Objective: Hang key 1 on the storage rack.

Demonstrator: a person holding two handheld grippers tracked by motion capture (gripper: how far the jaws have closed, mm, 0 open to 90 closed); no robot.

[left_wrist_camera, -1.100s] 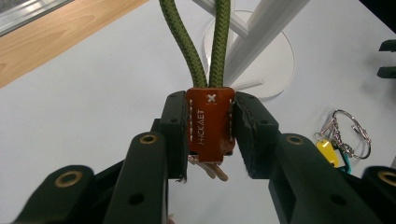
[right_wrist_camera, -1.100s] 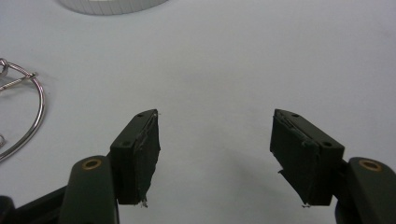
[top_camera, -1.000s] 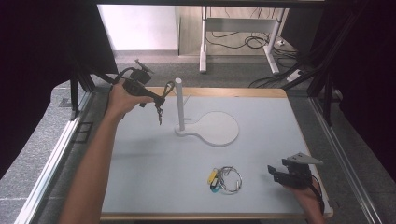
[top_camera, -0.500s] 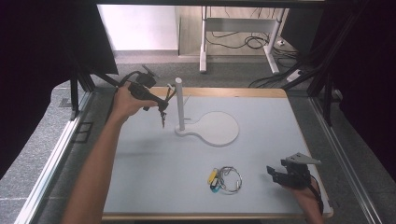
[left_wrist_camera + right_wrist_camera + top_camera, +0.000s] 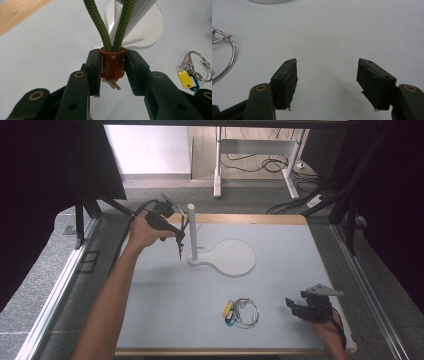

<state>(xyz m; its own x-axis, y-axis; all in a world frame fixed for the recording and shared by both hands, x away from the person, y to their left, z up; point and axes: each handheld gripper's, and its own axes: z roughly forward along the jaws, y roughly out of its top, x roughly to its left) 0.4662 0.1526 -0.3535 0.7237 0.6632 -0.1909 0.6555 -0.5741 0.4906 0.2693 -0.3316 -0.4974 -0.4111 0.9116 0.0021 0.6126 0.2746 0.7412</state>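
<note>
Holding a green cord loop [image 5: 113, 23] by its brown clasp [image 5: 112, 65], left gripper [image 5: 179, 245] is clamped beside the white post [image 5: 191, 231], unhooked. Key ring [image 5: 241, 312] at 6 o'clock waits; right gripper [image 5: 327, 82] wide open, empty.

— What am I counting on the desk [image 5: 165, 305]?
— I'm seeing one white stand [image 5: 222, 256], one bunch of keys [image 5: 240, 311] and one green cord loop [image 5: 113, 23] with one brown clasp [image 5: 112, 63].
— And I'm holding how many tools?
— Two: left tool [image 5: 112, 72], right tool [image 5: 327, 85].
</note>
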